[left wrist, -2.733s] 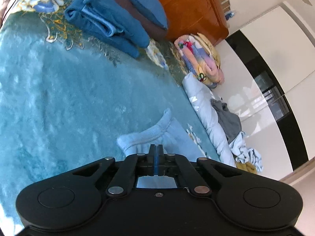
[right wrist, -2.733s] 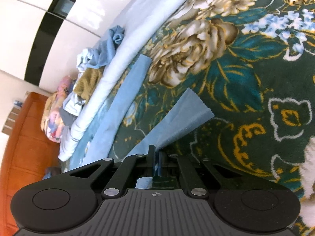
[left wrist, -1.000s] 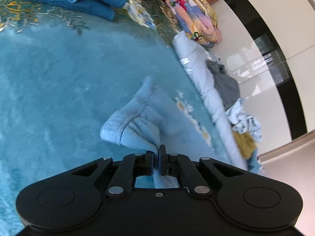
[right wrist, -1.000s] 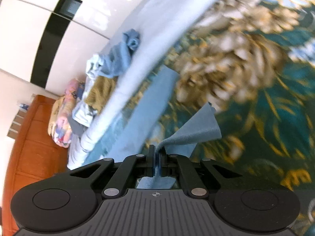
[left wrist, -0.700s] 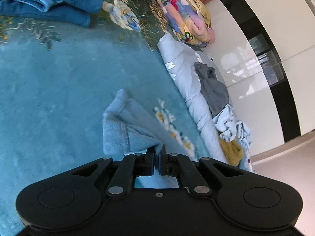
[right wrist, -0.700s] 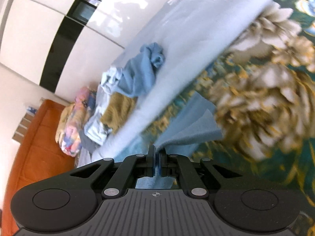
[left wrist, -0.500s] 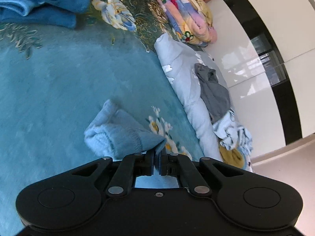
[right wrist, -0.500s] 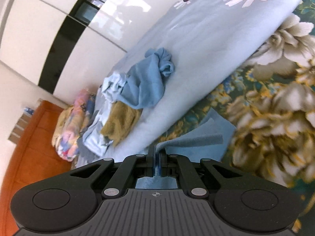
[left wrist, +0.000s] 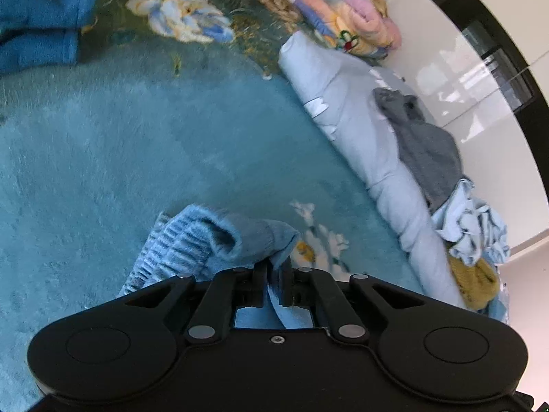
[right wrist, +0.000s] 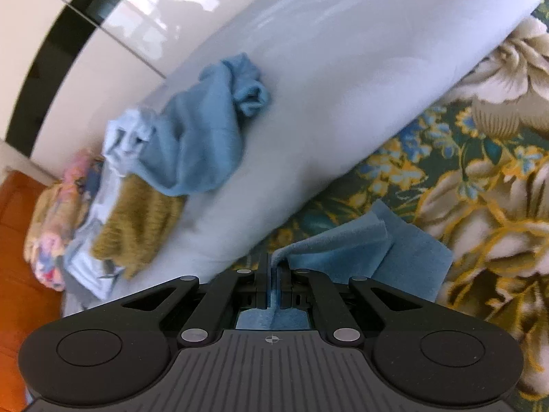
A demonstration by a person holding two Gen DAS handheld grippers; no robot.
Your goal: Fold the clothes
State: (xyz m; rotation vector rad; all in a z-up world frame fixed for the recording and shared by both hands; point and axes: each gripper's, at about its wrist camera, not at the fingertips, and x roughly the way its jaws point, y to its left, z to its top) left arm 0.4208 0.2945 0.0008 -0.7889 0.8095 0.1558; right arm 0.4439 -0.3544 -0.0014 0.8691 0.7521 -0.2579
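my left claw [left wrist: 273,269] and right claw [right wrist: 273,267] were clamped on the soft, light blue fleece garment [left wrist: 219,240], probably at its corners; it drooped limply.

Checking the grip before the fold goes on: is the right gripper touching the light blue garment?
Touching. In the right wrist view the right gripper has its jaws shut on an edge of the light blue garment.

Right gripper [right wrist: 272,271] jaws pinching light-blue cloth [right wrist: 370,250], floral blanket [right wrist: 480,206], pale duvet [right wrist: 343,86], possibly crumpled clothes [right wrist: 192,144]
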